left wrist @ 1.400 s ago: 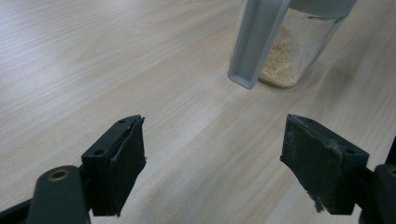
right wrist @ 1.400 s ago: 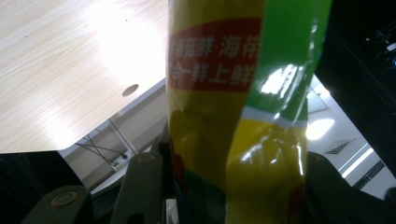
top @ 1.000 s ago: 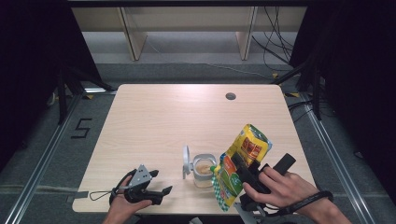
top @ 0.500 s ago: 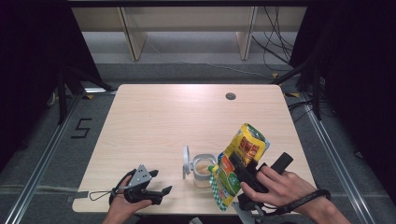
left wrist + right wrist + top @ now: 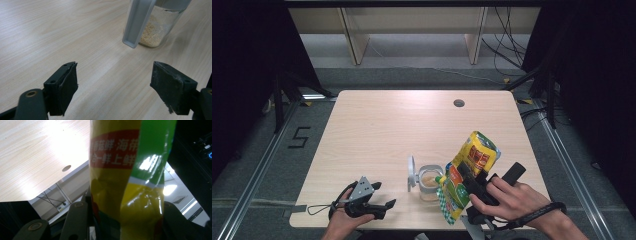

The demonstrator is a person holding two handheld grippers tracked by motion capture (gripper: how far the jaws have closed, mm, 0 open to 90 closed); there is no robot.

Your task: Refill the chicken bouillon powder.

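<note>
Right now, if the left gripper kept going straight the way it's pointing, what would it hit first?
Probably the jar's open grey lid, hanging in front of the glass jar of beige granules. The left gripper is open, with bare table between; depth is uncertain.

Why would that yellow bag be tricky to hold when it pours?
The bag looks crinkly and soft, so it probably bends where the right gripper squeezes it. Its shiny skin may be slippery. Tilted over the jar, it likely sags as the contents shift.

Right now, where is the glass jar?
High view: the glass jar stands near the table's front edge, right of centre, beside the tilted yellow bag gripped by the right gripper.
</note>
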